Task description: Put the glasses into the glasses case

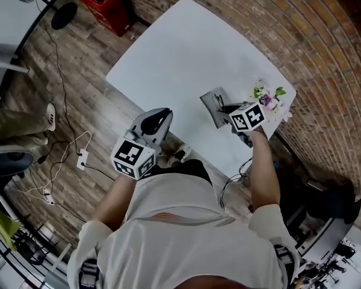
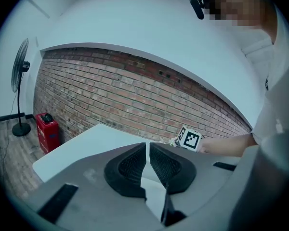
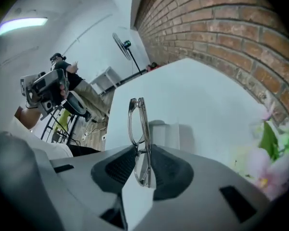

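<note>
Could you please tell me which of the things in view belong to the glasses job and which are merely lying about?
Belongs to the job: glasses, gripped in the right claw; glasses case, on the white table.

Just lying about: flowers at the table's edge; red box and standing fan, both off the table.

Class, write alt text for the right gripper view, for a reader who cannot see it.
The right gripper clamps folded clear-framed glasses, held edge-on above a white table. A pale glasses case lies beyond; brick wall and flowers at right.
</note>
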Tool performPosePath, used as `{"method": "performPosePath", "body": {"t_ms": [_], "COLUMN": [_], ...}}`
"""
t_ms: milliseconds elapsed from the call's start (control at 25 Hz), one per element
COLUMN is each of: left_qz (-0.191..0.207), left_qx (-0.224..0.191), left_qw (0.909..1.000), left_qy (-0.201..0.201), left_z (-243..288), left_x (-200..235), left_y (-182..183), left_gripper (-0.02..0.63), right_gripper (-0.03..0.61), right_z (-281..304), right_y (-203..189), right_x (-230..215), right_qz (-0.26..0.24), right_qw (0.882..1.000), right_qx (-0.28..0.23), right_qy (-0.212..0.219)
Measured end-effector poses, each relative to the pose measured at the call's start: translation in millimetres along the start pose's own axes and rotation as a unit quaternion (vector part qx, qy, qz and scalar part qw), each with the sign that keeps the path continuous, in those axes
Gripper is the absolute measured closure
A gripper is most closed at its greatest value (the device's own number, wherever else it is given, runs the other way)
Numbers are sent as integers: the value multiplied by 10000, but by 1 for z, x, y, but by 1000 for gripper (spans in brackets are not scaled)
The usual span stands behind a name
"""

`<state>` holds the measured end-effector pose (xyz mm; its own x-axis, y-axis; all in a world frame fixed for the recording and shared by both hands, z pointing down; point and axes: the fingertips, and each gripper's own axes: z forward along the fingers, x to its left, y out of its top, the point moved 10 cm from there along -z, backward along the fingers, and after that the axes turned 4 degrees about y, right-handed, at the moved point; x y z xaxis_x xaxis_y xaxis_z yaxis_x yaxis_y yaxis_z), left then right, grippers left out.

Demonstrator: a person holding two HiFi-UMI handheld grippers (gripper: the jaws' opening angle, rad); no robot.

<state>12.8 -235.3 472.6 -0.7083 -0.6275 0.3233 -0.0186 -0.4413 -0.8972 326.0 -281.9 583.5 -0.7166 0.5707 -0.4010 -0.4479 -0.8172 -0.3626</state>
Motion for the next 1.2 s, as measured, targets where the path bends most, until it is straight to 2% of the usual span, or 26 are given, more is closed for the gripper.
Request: {"method": "performPosePath", "body": {"t_ms": [280, 520, 960, 1200], "left_qz": [-108, -214, -166, -184], "left_qx": [20, 53, 54, 105], "left_qw": [9998, 9996, 9998, 9997], "left_qy": [138, 170, -8, -113], "left_z": [-8, -9, 0, 7], "left_x": [12, 19, 33, 37], "left_y": [-4, -4, 10, 10], "left_gripper": [580, 580, 580, 580], "right_gripper": [430, 428, 411, 419], "right_z": [40, 60, 56, 58], "right_y": [12, 12, 17, 11], "right_x": [-23, -30, -18, -19], "right_qz": [369, 774, 695, 892], "right_qw": [9924, 9774, 9850, 9852], "right_qx": [1086, 1689, 1579, 1457], "right_qy": [434, 1009, 87, 146]}}
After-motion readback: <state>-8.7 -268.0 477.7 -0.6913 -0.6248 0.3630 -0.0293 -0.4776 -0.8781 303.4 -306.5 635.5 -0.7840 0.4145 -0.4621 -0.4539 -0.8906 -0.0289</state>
